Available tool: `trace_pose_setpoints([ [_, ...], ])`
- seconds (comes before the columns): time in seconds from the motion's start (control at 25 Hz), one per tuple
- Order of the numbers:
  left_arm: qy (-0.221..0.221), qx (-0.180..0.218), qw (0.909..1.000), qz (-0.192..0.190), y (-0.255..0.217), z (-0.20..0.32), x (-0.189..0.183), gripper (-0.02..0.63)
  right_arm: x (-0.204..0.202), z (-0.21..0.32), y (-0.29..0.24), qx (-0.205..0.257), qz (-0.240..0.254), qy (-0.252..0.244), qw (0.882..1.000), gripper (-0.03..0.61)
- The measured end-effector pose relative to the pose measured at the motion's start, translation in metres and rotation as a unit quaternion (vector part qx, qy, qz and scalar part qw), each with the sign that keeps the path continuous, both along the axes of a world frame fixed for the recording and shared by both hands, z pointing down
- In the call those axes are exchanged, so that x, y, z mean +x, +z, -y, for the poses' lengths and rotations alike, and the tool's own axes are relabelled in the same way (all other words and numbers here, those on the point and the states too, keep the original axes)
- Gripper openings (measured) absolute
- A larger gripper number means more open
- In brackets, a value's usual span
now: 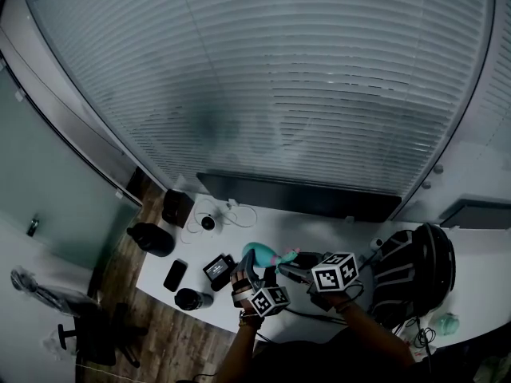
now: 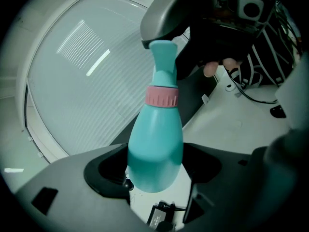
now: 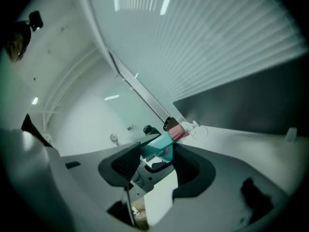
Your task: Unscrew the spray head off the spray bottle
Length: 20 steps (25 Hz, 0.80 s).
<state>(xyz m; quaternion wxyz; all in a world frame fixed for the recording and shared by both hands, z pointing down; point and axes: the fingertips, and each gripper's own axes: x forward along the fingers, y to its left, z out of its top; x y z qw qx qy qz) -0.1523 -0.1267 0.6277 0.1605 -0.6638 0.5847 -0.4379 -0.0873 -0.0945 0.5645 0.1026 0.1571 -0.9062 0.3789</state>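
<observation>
A teal spray bottle (image 1: 267,255) with a pink collar (image 2: 162,96) is held tilted above the white table (image 1: 327,234). My left gripper (image 2: 154,173) is shut on its round body (image 2: 155,144), one jaw on each side. The teal spray head (image 3: 157,146) lies between the jaws of my right gripper (image 3: 157,153), which stand open around it with a little room at the sides. In the left gripper view a grey jaw of the right gripper (image 2: 164,13) covers the top of the head. The nozzle is hidden.
On the table's left part lie a phone (image 1: 176,274), a small screen device (image 1: 219,268), a black cup (image 1: 192,298), a black box (image 1: 177,207) and a coiled white cable (image 1: 227,214). A black helmet (image 1: 415,274) sits at the right. An office chair (image 1: 88,329) stands on the wooden floor.
</observation>
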Motion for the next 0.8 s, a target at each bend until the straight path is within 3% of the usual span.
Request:
trace_pose_setpoints([
  [0.16,0.045,-0.02,0.9987,-0.013,0.003,-0.006,0.007,0.35,-0.001,-0.01,-0.004,0.113,-0.08,-0.086,0.987,0.192],
  [0.28,0.097,-0.049,0.9925,-0.056,0.003,-0.012,0.02,0.35,-0.001,-0.018,-0.013,0.205,-0.128,-0.151,0.959,0.181],
  [0.4,0.162,-0.102,0.9732,-0.128,0.006,-0.023,0.039,0.351,-0.003,-0.033,-0.022,0.282,-0.157,-0.21,0.923,0.179],
  [0.52,0.228,-0.144,0.9425,-0.198,0.0,-0.039,0.06,0.351,-0.007,-0.051,-0.033,0.325,-0.159,-0.26,0.895,0.181],
  [0.6,0.267,-0.159,0.9295,-0.198,0.002,-0.048,0.066,0.35,-0.006,-0.06,-0.034,0.341,-0.174,-0.293,0.876,0.181],
  [0.68,0.295,-0.178,0.922,-0.177,0.006,-0.056,0.067,0.35,-0.002,-0.068,-0.03,0.358,-0.197,-0.323,0.854,0.181],
  [0.8,0.317,-0.208,0.9094,-0.17,0.013,-0.066,0.064,0.35,0.004,-0.071,-0.027,0.409,-0.238,-0.345,0.811,0.176],
])
